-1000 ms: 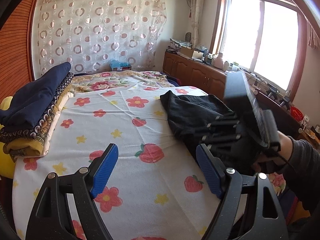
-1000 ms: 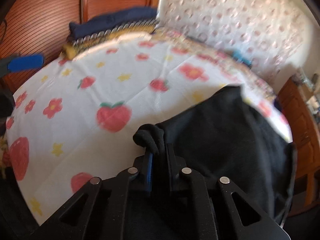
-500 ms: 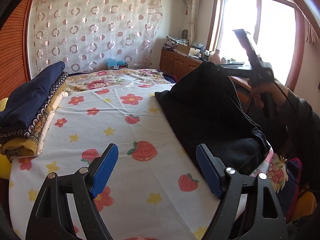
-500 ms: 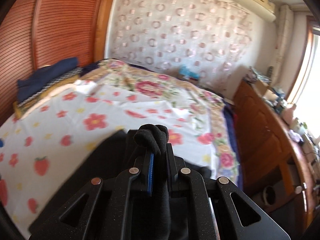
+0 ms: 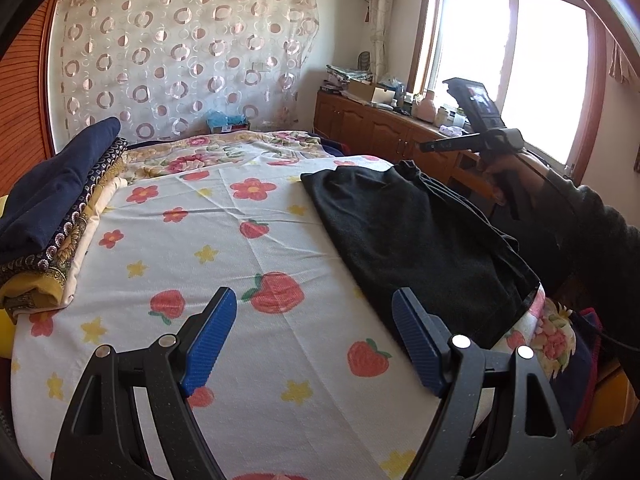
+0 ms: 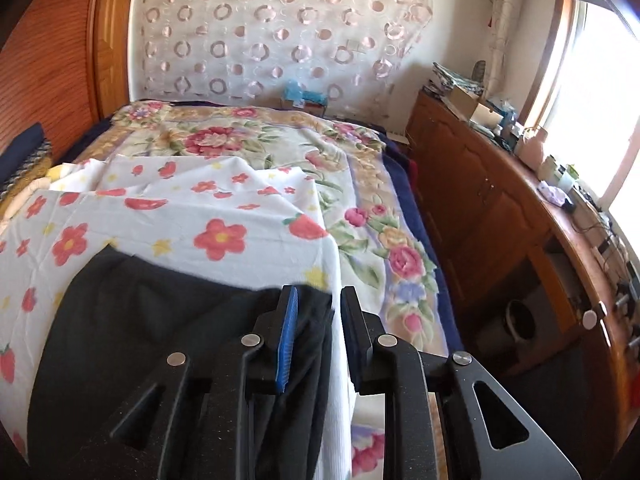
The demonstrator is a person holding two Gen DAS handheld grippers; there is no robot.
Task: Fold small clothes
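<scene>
The right gripper (image 6: 316, 340) has just been opening: half a second ago it pinched a bunched edge of the black garment (image 5: 416, 236) and held it raised; now its jaws stand slightly apart with nothing pressed between them. The garment lies spread on the strawberry-print sheet (image 5: 224, 264), toward the bed's right edge. The left gripper (image 5: 312, 336) hovers with jaws spread wide, empty. Judgement: the garment is laid out, ready for its first fold.
</scene>
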